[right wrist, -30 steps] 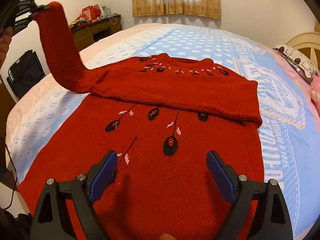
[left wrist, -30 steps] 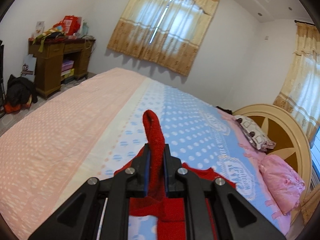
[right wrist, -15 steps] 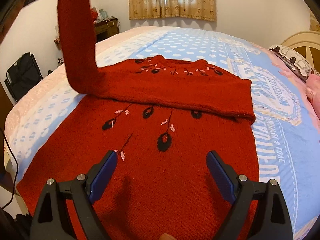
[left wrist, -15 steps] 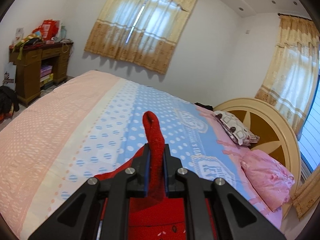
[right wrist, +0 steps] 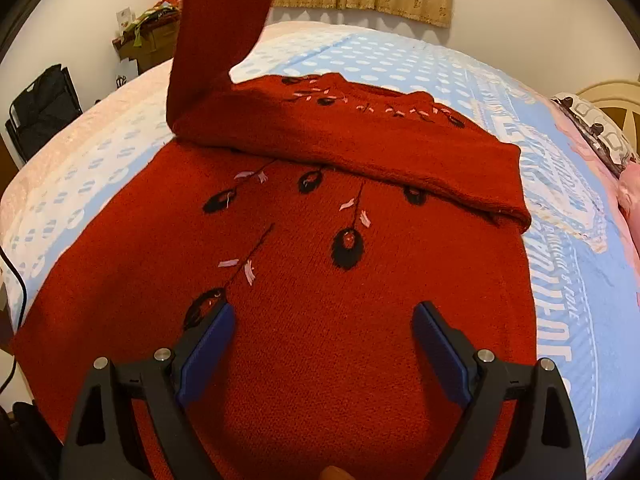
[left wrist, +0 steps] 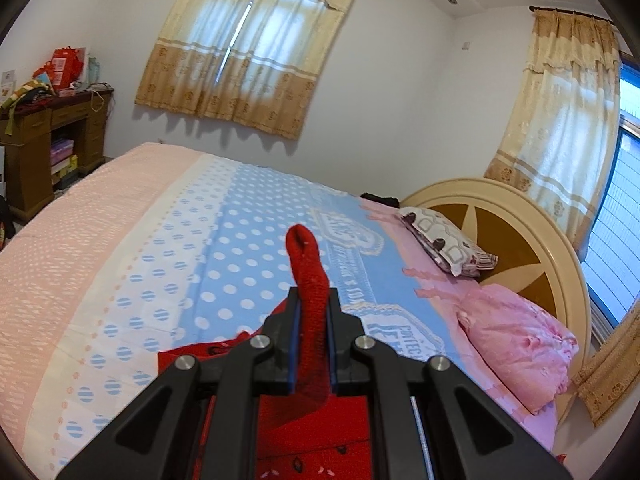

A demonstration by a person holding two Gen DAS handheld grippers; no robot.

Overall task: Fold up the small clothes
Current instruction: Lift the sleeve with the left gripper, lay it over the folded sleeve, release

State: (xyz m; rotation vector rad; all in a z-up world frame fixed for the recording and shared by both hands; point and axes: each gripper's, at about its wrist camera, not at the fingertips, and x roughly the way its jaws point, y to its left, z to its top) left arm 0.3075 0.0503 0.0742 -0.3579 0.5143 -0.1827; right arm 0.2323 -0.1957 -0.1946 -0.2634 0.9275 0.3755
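The red sweater [right wrist: 320,300] lay flat on the bed [right wrist: 560,240]. Left gripper [left wrist: 311,336] was clenched on the raised sleeve [left wrist: 308,272]; right gripper [right wrist: 322,344] hovered wide open. I'd lay that sleeve straight across the chest, no twisting.

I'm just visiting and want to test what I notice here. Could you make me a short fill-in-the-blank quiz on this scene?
1. The left gripper is shut on the red knitted sweater's ____.
2. The right gripper hovers over the sweater's body with its jaws ____.
3. The sweater lies on a bed whose polka-dot sheet is mostly ____ under it.

Missing words: sleeve; open; blue
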